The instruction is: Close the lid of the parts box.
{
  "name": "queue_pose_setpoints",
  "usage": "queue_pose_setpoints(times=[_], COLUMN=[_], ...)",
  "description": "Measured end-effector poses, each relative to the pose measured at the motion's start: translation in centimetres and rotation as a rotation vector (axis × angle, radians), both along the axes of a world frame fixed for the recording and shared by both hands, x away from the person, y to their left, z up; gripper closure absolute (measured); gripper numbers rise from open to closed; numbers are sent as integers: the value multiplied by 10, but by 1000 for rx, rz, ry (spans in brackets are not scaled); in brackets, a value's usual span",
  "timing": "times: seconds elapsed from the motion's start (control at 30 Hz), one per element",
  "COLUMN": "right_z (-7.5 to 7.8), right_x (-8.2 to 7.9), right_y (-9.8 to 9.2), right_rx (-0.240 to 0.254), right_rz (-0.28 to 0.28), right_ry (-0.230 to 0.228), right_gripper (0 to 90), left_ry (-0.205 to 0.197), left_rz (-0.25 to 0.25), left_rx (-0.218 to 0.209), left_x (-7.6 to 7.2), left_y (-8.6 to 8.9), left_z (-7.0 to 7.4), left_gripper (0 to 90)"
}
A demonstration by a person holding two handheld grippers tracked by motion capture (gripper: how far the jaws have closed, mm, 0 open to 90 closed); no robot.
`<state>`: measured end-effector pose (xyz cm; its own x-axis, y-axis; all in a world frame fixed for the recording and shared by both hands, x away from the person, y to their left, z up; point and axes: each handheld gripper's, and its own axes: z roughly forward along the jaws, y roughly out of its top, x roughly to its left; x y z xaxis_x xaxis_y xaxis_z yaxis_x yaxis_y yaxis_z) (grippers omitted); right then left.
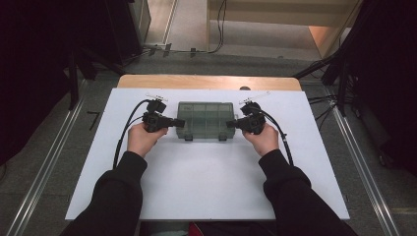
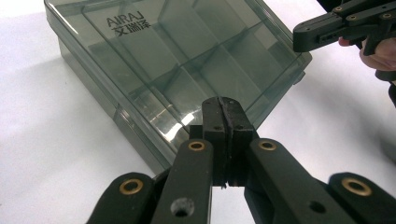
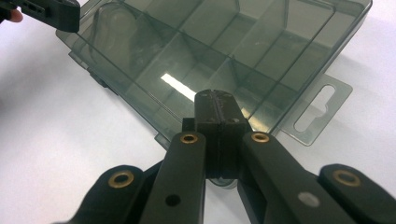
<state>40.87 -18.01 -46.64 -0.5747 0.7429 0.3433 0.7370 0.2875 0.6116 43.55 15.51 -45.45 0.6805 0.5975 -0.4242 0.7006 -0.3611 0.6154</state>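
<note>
A smoky grey see-through compartment box [image 1: 204,119] lies closed on the white tabletop [image 1: 206,172], with "AIRAJ" printed on its lid [image 2: 187,60]. My left gripper [image 1: 179,122] is at the box's left end with its jaws shut and nothing between them. In the left gripper view its tip [image 2: 226,105] is over the box's edge. My right gripper [image 1: 230,124] is at the box's right end, also shut and empty. In the right gripper view its tip [image 3: 215,99] is over the box [image 3: 224,46], near the hang tab [image 3: 322,107]. Whether either tip touches the box I cannot tell.
The white top sits on a wooden table whose far edge [image 1: 206,81] shows behind the box. A black cable [image 1: 123,132] trails from each gripper. Metal rails [image 1: 44,167] run along the floor on both sides.
</note>
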Motion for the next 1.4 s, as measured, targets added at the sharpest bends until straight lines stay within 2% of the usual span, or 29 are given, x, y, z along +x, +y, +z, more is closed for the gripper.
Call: queue_pose_setpoints(times=[0.23, 0.43, 0.57, 0.67, 0.83, 0.9, 0.93, 0.97, 1.1, 1.17, 1.2, 1.27, 1.4], right_z=[-4, -4, -5, -6, -7, -6, -6, -5, -2, 1, 2, 5, 10], right_x=[0, -1, -2, -3, -3, -3, -3, -3, -5, -8, -8, -11, -16], right_y=[-1, -1, 0, 2, 3, 4, 4, 4, 5, 5, 4, 4, 1], right_rx=[5, 4, 1, 7, 10, 15, 18, 20, -5, -7, -8, -11, -2], right_rz=[9, 3, 4, 11, 11, 8, 11, 17, 23, 18, 25, 24, 33], right_ry=[-25, -19, -29, -34, -40, -31, -23, -22, -32, -22, -29, -30, -41], right_gripper=[873, 874, 873, 874, 873, 872, 855, 839, 806, 763, 733, 685, 599], left_ry=[-17, -38, -55, -40, -27, -12, -19, -44, -36, -20, -32, -68, -21], left_rz=[6, 13, 12, 19, 25, 25, 27, 30, 38, 29, 26, 37, 26], left_rx=[5, 30, 82, 43, 30, 7, 5, 12, 19, 20, 29, 52, 27], left_x=[-2, -6, -7, -6, -5, -4, -3, -4, -5, -6, -7, -10, -12], left_y=[-1, -4, -7, -4, -3, -1, 0, 0, -1, -3, -4, -5, -5], left_z=[-1, -2, -6, -9, -10, -11, -12, -12, -10, -7, -6, -2, 1], left_gripper=[900, 900, 900, 900, 900, 900, 900, 900, 896, 807, 796, 702, 609])
